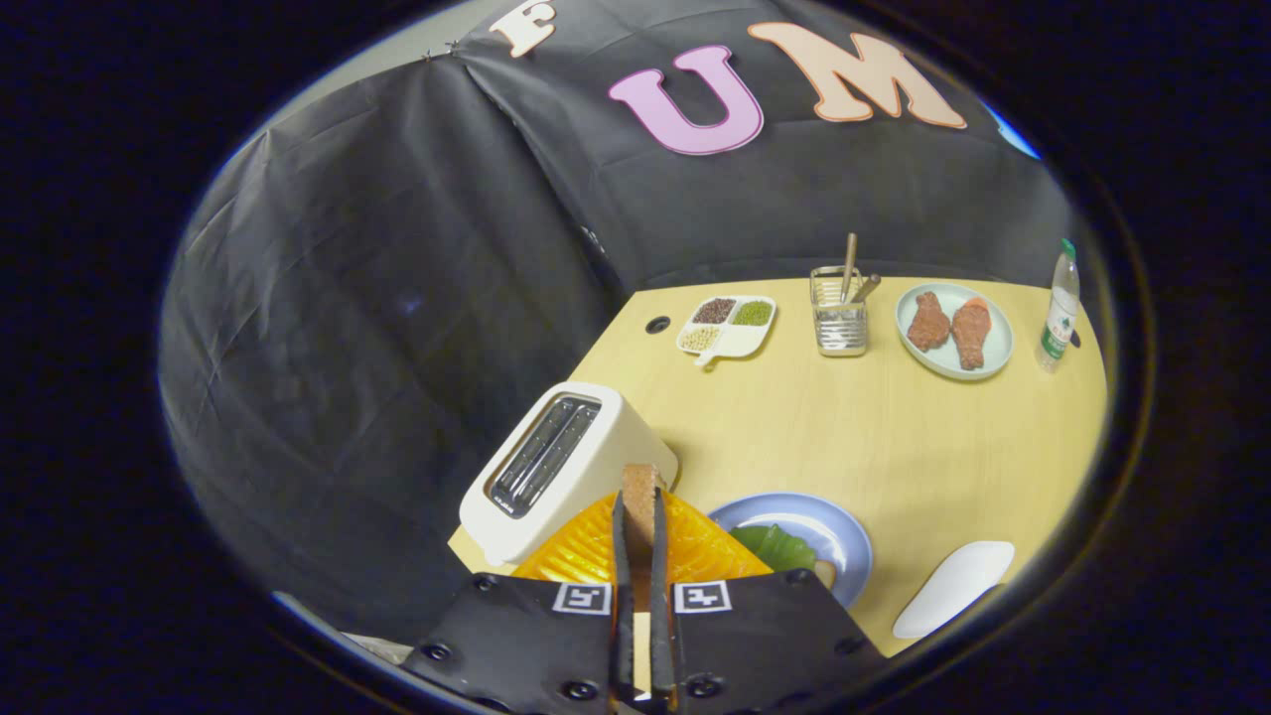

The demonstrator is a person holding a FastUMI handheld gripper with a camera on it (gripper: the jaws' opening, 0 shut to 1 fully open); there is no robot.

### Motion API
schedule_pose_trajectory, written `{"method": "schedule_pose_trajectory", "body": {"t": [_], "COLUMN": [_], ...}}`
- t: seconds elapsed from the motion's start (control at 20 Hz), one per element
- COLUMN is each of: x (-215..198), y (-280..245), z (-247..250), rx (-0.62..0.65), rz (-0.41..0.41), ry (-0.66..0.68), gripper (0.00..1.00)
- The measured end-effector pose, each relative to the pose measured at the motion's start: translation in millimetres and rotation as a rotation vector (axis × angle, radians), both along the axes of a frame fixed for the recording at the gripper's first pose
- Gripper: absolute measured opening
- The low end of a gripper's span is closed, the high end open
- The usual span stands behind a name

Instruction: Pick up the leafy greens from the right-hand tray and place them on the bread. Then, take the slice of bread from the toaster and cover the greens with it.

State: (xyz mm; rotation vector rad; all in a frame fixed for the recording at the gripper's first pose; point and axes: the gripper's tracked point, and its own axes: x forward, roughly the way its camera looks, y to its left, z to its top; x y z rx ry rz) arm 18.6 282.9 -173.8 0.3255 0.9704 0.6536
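The gripper (638, 511) is clamped on a bread slice (638, 489), lifted near the empty toaster (556, 467). Greens (775, 546) already lie on the blue plate (834, 526) to the right; covering them seemingly remains.

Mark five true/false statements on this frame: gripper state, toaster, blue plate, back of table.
1. The gripper is shut on the bread slice. True.
2. The toaster slots hold bread. False: both look empty.
3. The leafy greens lie on the blue plate. True.
4. The plate of chicken pieces sits beside the toaster. False: it is at the table's far side, by the water bottle.
5. The utensil holder is empty. False: utensils stand in it.
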Motion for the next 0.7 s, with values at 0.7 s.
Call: {"method": "schedule_pose_trajectory", "body": {"t": [0.7], "x": [-24.8], "y": [-31.9], "z": [-62.7], "rx": [0.015], "rz": [-0.072], "ry": [0.114], "gripper": [0.09]}}
